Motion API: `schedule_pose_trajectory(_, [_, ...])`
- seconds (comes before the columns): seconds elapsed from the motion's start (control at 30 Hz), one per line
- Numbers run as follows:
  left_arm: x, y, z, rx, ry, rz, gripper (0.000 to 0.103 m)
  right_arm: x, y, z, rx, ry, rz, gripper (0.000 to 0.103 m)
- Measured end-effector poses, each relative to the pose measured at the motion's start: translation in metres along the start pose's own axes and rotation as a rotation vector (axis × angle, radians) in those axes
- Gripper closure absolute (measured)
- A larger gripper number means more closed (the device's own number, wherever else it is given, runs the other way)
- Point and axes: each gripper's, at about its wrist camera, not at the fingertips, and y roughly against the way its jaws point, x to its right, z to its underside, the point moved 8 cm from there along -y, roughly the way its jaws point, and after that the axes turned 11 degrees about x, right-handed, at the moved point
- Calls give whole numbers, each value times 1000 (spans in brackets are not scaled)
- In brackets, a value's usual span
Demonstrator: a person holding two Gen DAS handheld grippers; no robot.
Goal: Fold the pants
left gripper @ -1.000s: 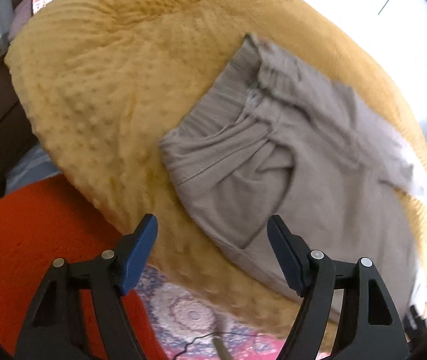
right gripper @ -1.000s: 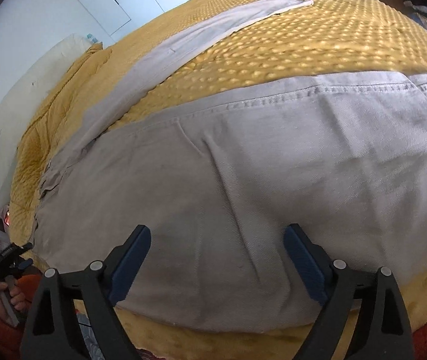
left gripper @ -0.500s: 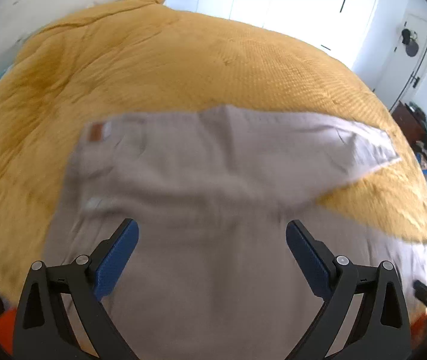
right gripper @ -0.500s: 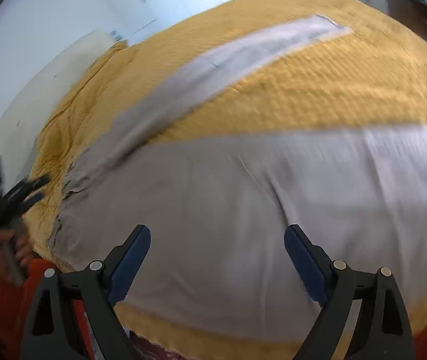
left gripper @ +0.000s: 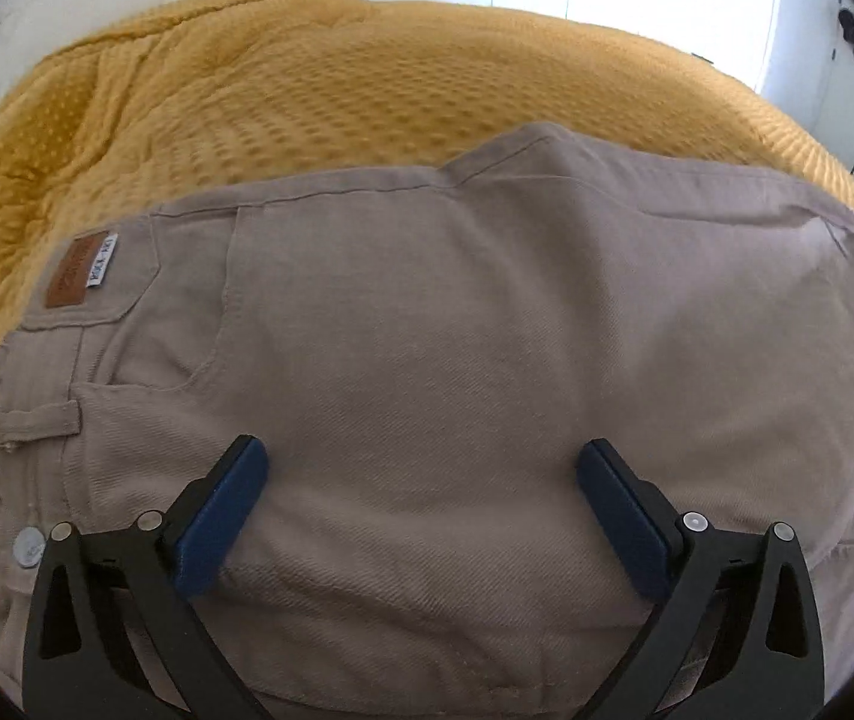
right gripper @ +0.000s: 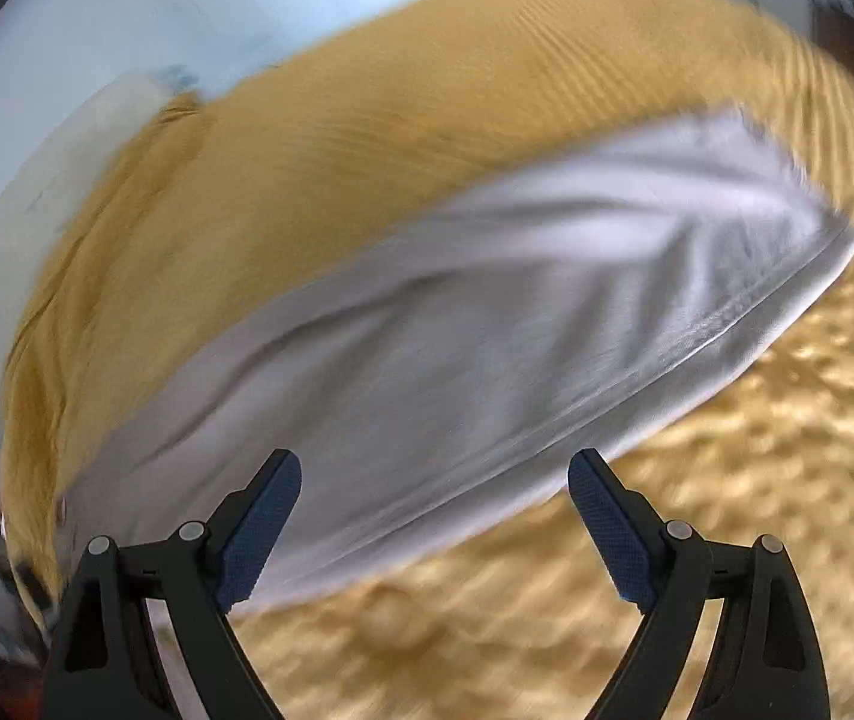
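Here the pants [left gripper: 457,360] lie flat on the yellow bedspread [left gripper: 307,90], seat side up; in the left wrist view the waistband with its leather patch [left gripper: 76,270] sits at about 9 o'clock from the left gripper [left gripper: 421,498], and the cloth runs off toward 3 o'clock, so the long axis crosses the jaws rather than following them; the left gripper is released, jaws spread wide over the seat and holding nothing. The right gripper [right gripper: 433,510] is likewise spread and empty; a pale trouser leg [right gripper: 517,348] stretches from its jaws toward 2 o'clock, ending in a hem [right gripper: 811,276]. By my reading the left hand is nearer the waist, the right nearer the leg end. Compared with half a second ago, the left camera has closed in on the seat; the right has swung toward the far leg, its picture blurred.
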Motion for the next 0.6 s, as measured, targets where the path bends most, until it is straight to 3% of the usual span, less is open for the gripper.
schedule_pose_trajectory(0.1, [0, -3, 1, 20, -9, -11, 1, 80, -25, -17, 11, -109, 172, 17])
schedule_pose_trajectory(0.17, [2, -2, 1, 31, -8, -12, 1, 123, -15, -40, 132, -262, 164, 18])
schedule_pose_trajectory(0.23, [5, -3, 3, 35, -11, -14, 1, 148, -11, -54, 182, -366, 167, 18])
schedule_pose_trajectory(0.43, [5, -3, 4, 38, -15, -17, 1, 187, 5, -72, 319, -540, 348, 21])
schedule_pose_trajectory(0.47, [5, -4, 4, 38, -16, -18, 1, 188, 2, -73, 329, -571, 312, 32])
schedule_pose_trajectory(0.5, [5, -4, 4, 39, -17, -19, 1, 186, -5, -76, 314, -585, 240, 76])
schedule_pose_trajectory(0.53, [5, -4, 4, 40, -19, -21, 1, 183, -8, -79, 307, -582, 183, 100])
schedule_pose_trajectory(0.6, [6, -4, 4, 40, -20, -23, 1, 167, 8, -91, 362, -518, 109, 99])
